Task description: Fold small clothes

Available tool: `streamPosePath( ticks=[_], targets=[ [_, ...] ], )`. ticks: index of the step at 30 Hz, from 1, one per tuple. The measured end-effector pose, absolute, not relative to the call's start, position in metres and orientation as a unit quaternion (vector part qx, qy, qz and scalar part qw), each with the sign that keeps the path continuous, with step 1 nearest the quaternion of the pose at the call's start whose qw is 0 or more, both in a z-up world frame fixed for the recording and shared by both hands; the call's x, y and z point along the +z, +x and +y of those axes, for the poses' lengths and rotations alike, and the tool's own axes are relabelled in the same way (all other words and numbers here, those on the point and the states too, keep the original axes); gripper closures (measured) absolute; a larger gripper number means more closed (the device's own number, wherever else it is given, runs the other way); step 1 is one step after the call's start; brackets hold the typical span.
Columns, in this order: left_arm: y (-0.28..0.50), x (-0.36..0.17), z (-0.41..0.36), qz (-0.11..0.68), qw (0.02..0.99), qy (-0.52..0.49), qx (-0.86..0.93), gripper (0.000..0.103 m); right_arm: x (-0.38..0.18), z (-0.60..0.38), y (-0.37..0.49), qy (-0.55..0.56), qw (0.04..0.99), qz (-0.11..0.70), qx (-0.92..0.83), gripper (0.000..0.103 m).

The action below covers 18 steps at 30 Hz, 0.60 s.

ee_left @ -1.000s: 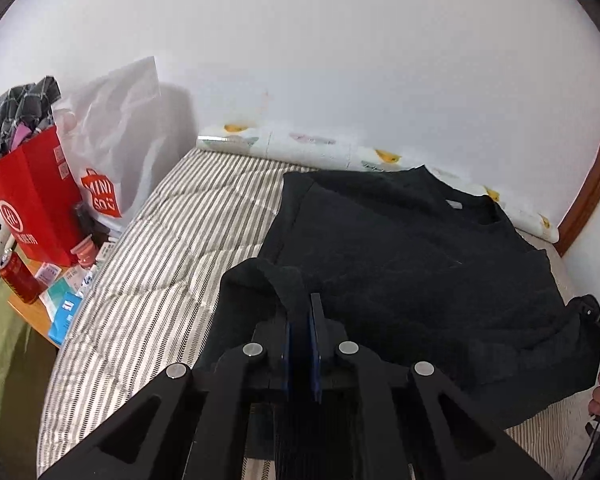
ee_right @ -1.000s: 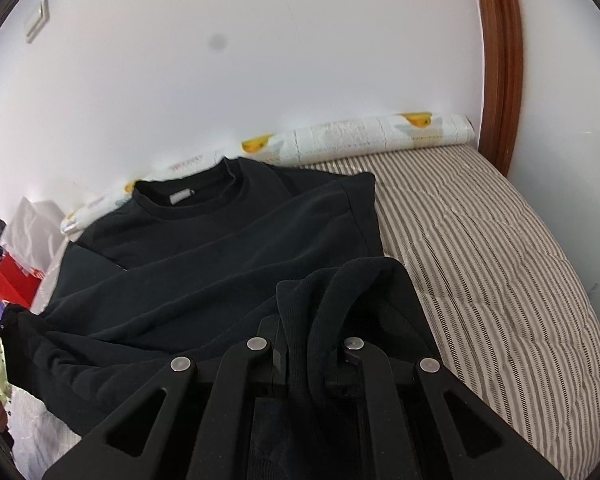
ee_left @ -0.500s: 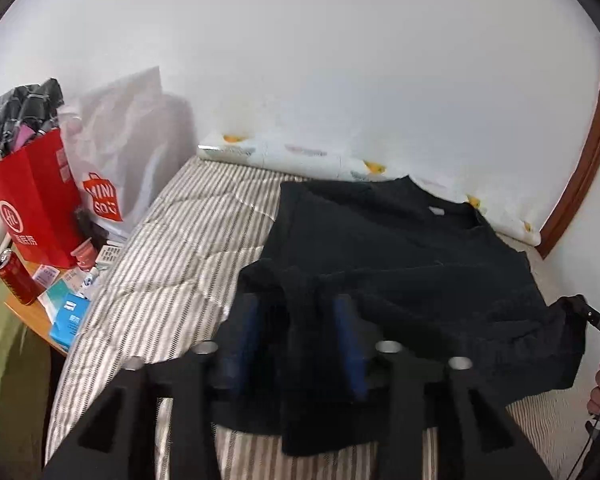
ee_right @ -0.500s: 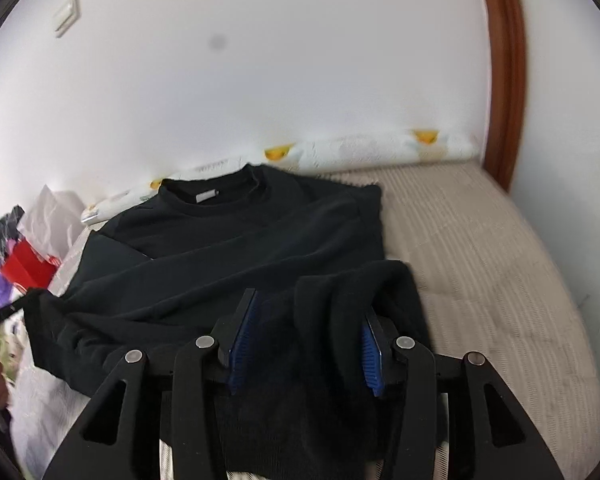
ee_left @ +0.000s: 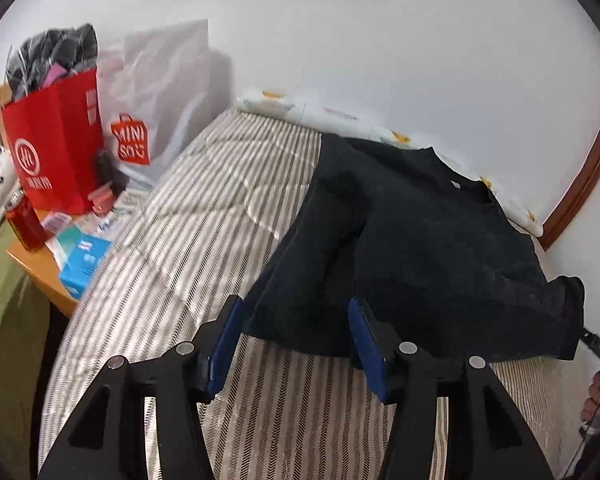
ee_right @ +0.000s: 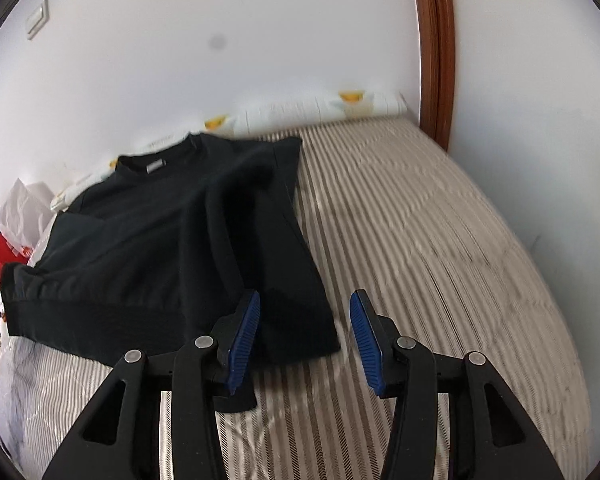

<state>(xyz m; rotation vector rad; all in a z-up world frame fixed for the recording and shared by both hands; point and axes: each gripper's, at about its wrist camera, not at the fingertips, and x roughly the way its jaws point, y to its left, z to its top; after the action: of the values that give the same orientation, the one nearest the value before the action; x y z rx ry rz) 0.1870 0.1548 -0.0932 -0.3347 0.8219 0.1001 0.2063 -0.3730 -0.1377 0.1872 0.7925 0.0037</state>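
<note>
- So there's a black long-sleeved sweatshirt (ee_left: pixel 432 240) lying flat on a bed with a beige-and-white striped quilted cover (ee_left: pixel 204 240). The neckline with its small grey label sits toward the far edge of the bed, by the wall, and the hem faces the near edge.
- Both sleeves are folded in over the body, so it's a narrower rectangle.
- Left tool (ee_left: pixel 296 338): black frame, blue ribbed pads, jaws standing about half open with nothing gripped. The cuff end of the folded sleeve lies on the cover just beyond the tips, between the two pads in that view, but they're not pressing on it.
- Right tool (ee_right: pixel 304 336): same deal, jaws roughly half open and empty. The sweatshirt's (ee_right: pixel 172 248) near hem corner lies in the gap in front of the left pad; the right pad is over bare striped cover.
- A rolled white bolster with yellow prints (ee_right: pixel 312 110) runs along the far edge of the bed against the wall.
- Off the bed's left edge, a small wooden worktop (ee_left: pixel 40 276) carries a red paper shopping bag (ee_left: pixel 54 148), a white plastic bag with a red logo (ee_left: pixel 156 96), a red drink can (ee_left: pixel 24 222) and a light blue box (ee_left: pixel 85 258).
- A hand shows at the far right of the left view, partly cut off.
</note>
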Motion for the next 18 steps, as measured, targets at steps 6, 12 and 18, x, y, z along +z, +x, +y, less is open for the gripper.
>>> streamPosePath(
  ticks=[6, 12, 18],
  targets=[
    [0.209, -0.114, 0.161, 0.425, 0.889, -0.164, 0.044, 0.051, -0.159, -0.374, 0.224, 0.119, 0.906, 0.406, 0.015, 0.057],
    [0.219, -0.132, 0.162, 0.437, 0.884, -0.161, 0.042, 0.051, -0.166, -0.379, 0.24, 0.146, 0.899, 0.412, 0.026, 0.055],
    [0.221, -0.132, 0.157, 0.436, 0.887, -0.146, 0.051, 0.055, -0.17, -0.372, 0.255, 0.143, 0.896, 0.419, 0.037, 0.055]
  ],
)
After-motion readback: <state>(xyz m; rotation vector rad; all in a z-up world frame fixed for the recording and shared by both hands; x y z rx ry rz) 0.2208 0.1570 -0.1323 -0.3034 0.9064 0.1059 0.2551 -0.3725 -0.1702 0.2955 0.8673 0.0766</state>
